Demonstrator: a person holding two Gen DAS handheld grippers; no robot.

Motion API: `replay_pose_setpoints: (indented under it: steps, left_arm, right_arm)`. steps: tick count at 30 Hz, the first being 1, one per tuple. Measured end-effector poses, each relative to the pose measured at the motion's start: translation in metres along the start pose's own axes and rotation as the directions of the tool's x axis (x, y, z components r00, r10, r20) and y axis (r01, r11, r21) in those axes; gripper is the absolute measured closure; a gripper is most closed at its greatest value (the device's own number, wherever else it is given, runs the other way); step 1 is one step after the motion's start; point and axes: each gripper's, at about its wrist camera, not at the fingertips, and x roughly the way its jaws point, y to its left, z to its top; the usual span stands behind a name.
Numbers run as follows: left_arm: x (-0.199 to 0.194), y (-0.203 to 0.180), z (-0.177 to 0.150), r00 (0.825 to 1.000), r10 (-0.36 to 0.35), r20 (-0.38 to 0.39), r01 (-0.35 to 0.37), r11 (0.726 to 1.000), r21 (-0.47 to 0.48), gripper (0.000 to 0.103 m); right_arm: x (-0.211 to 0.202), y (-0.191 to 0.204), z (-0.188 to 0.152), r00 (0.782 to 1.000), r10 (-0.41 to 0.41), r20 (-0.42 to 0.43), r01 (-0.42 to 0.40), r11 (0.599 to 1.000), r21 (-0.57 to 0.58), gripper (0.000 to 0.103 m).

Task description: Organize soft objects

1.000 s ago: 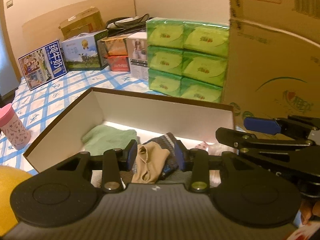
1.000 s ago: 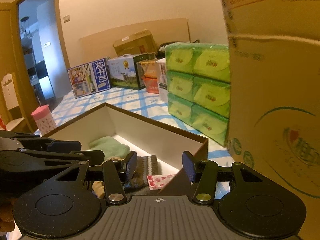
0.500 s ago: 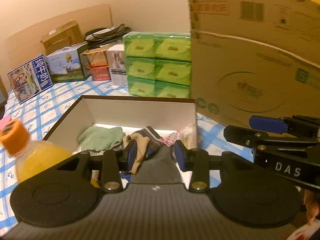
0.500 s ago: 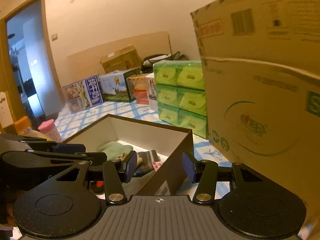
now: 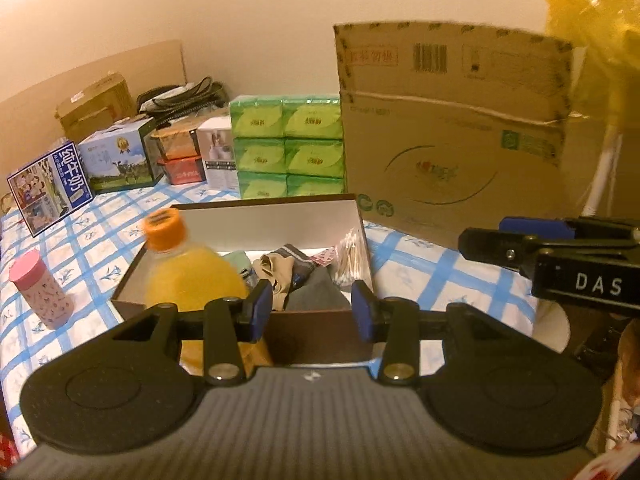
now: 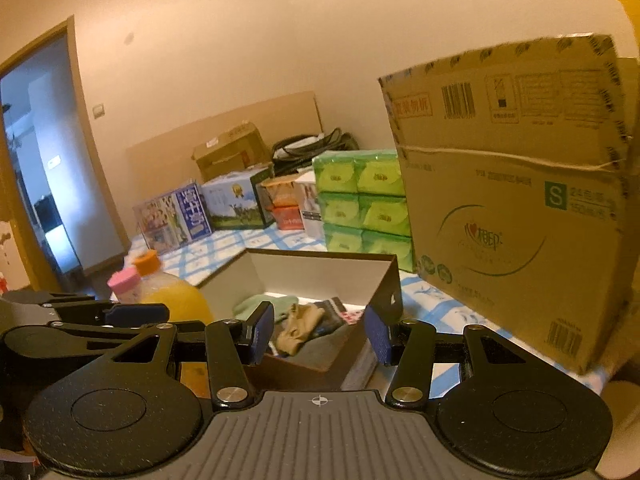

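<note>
An open brown box [image 5: 320,330] with white inner walls lies on the blue-checked cloth. Inside lie a tan sock [image 5: 274,270], a dark striped sock [image 5: 302,262], a grey cloth [image 5: 320,298], a green cloth [image 6: 260,306], a pink packet and a bag of cotton swabs [image 5: 348,256]. My left gripper [image 5: 312,312] is open and empty, in front of the box's near wall. My right gripper [image 6: 320,334] is open and empty, near the box's right corner [image 6: 384,280]; it also shows at the right of the left wrist view [image 5: 560,256].
An orange juice bottle [image 5: 188,276] stands at the box's near left. A pink cup [image 5: 40,294] stands further left. Green tissue packs [image 5: 288,148], a large cardboard carton [image 5: 460,152] and several smaller boxes [image 5: 120,156] stand behind.
Both grippers have pulled back and up, away from the box. The box now looks smaller and the juice bottle has come into view. Both stay open and empty.
</note>
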Motion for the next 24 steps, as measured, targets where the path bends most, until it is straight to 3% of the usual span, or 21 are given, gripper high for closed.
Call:
replay_pose_setpoints:
  steps: [7,16,24]
  left_arm:
    - [-0.061,0.046,-0.025,0.999,-0.045,0.012,0.045,0.999,0.004,0.057]
    - [-0.12,0.102,-0.06,1.0,-0.025,0.002,0.025,0.999,-0.045,0.054]
    - [-0.159,0.137,-0.083,1.0,-0.018,0.023,0.019,0.997,-0.079,0.054]
  right_arm:
    - [-0.037,0.049,-0.015,1.0,-0.025,-0.009,0.025,0.998,0.056,0.052]
    - [-0.063,0.118,-0.039,0.998,-0.051,-0.035,0.054,0.996,0.068,0.05]
    - [-0.07,0.169,-0.053,0.997,-0.053,-0.058,0.057,0.996,0.07,0.04]
